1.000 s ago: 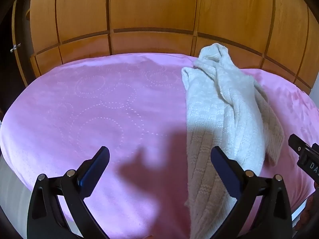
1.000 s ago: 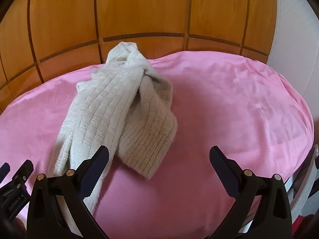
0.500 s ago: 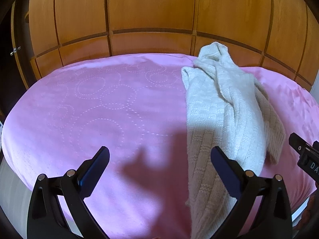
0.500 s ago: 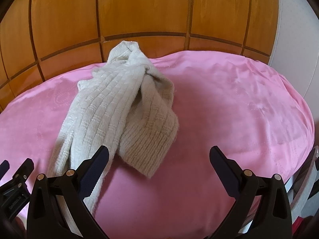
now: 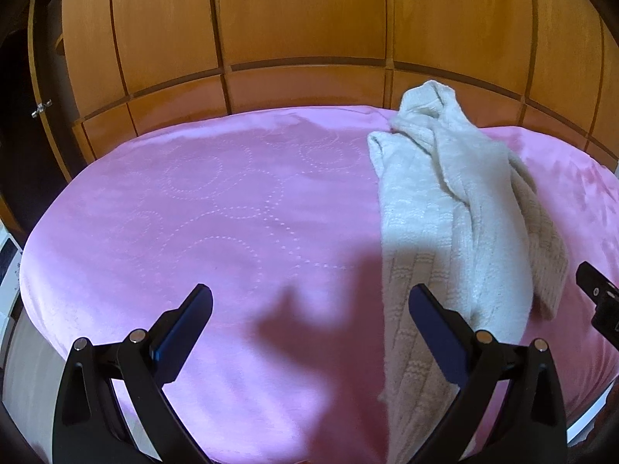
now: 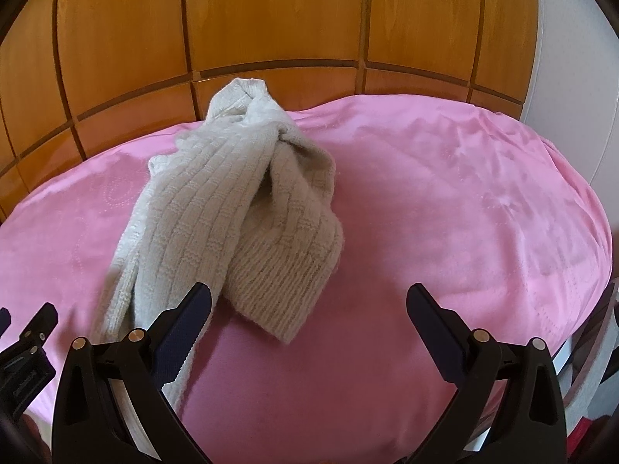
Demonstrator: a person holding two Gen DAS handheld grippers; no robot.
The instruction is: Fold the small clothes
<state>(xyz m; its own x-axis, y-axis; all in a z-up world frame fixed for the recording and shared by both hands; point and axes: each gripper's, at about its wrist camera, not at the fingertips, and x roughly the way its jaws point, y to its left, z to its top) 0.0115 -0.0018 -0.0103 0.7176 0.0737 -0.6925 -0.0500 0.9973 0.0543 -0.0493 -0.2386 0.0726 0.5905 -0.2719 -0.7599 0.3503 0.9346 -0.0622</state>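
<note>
Left tool (image 5: 309,297): wide, empty.
Right tool (image 6: 309,295): wide, empty.
Knit garment (image 6: 240,212): bunched on pink bed (image 6: 445,201).

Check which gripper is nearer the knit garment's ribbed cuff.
The right gripper: the ribbed cuff lies just past its left finger. The left gripper hovers over the pink blanket.

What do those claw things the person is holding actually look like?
Both look alike. The left gripper and right gripper are each a matt black plastic frame with two angled arms, small silver pins at the joints, and flat dark navy fingers. The right gripper's finger pads have a sawtooth edge. No cables or sleeves show.
</note>
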